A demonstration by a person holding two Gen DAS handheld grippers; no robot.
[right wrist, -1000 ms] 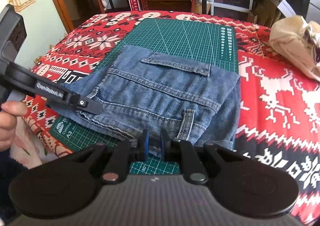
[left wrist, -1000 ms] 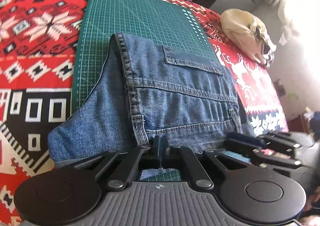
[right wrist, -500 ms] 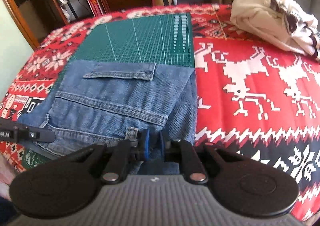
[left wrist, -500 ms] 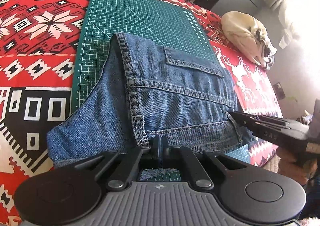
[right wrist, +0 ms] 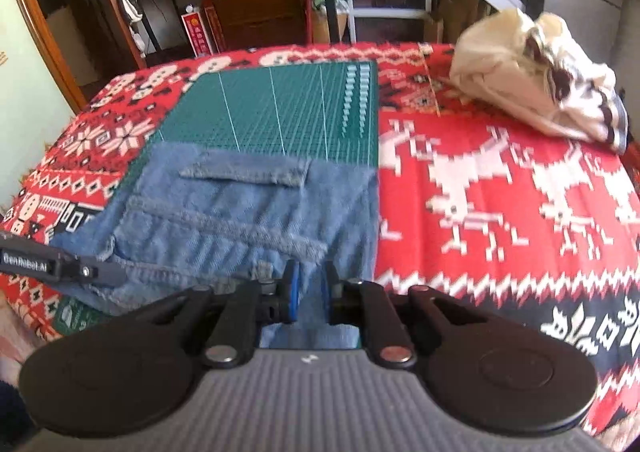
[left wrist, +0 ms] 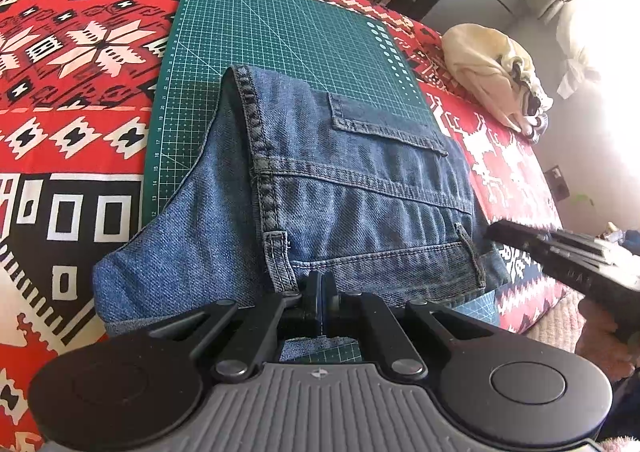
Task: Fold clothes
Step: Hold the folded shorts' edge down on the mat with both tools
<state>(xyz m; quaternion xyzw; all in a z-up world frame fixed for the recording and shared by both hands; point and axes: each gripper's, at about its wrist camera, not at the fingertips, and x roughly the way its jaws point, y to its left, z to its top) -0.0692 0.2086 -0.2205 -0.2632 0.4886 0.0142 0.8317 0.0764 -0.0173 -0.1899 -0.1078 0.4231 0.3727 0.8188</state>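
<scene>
Folded blue jeans (left wrist: 360, 212) lie on the near half of a green cutting mat (left wrist: 280, 32), back pocket and waistband up. My left gripper (left wrist: 322, 292) is shut at the waistband's near edge, beside a belt loop, with denim under its tips. My right gripper (right wrist: 310, 292) hovers over the near right corner of the jeans (right wrist: 240, 220), its blue pads a narrow gap apart with nothing pinched. In the left wrist view the right gripper (left wrist: 496, 230) sits just off the jeans' right edge. In the right wrist view the left gripper (right wrist: 116, 278) reaches in at the near left edge.
A red patterned cloth (right wrist: 480, 192) covers the table under the cutting mat (right wrist: 272, 104). A cream bundle of clothes (right wrist: 536, 92) lies at the far right, also seen as the bundle (left wrist: 492, 68). Shelves, drawers and boxes stand behind the table. A hand (left wrist: 600, 332) holds the right gripper.
The right gripper has drawn back and to the right, off the jeans' near right corner. Its view now faces further right. The left gripper and the jeans have stayed put.
</scene>
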